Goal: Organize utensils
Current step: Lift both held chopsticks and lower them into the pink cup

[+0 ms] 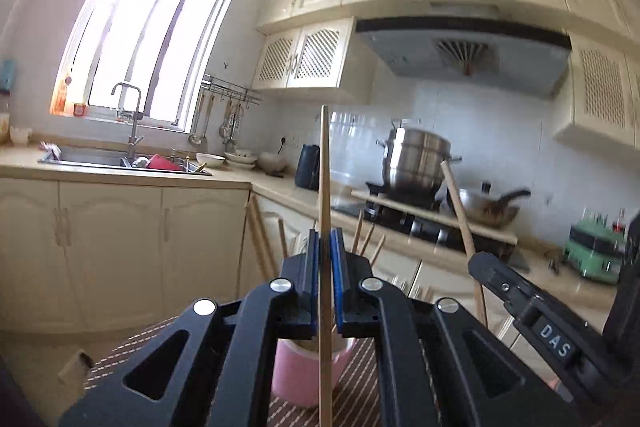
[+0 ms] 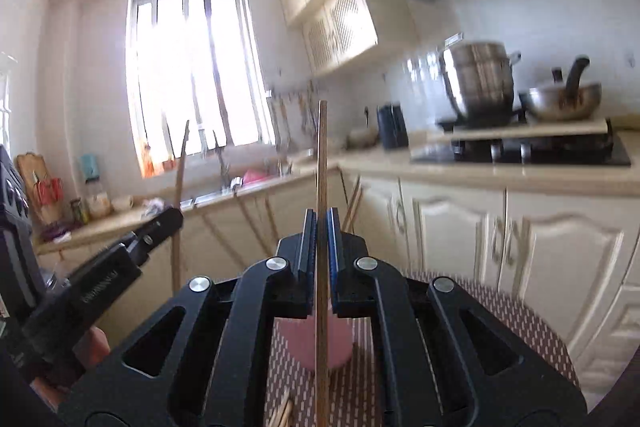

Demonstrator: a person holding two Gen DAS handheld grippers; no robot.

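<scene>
Now both grippers up high. Left gripper [image 1: 325,247] pinched tight on chopstick [image 1: 325,163], standing upright. Right gripper [image 2: 322,227] same, tight on 2nd chopstick [image 2: 321,155]. Pink cup [image 1: 298,375] below on striped mat [image 1: 352,383].

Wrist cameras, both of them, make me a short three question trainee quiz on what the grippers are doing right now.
1. True or false: the left gripper is shut on a chopstick.
2. What colour is the cup below the grippers?
3. The right gripper holds: A) a spoon B) a chopstick C) nothing.

Key: 1 true; 2 pink; 3 B.
</scene>
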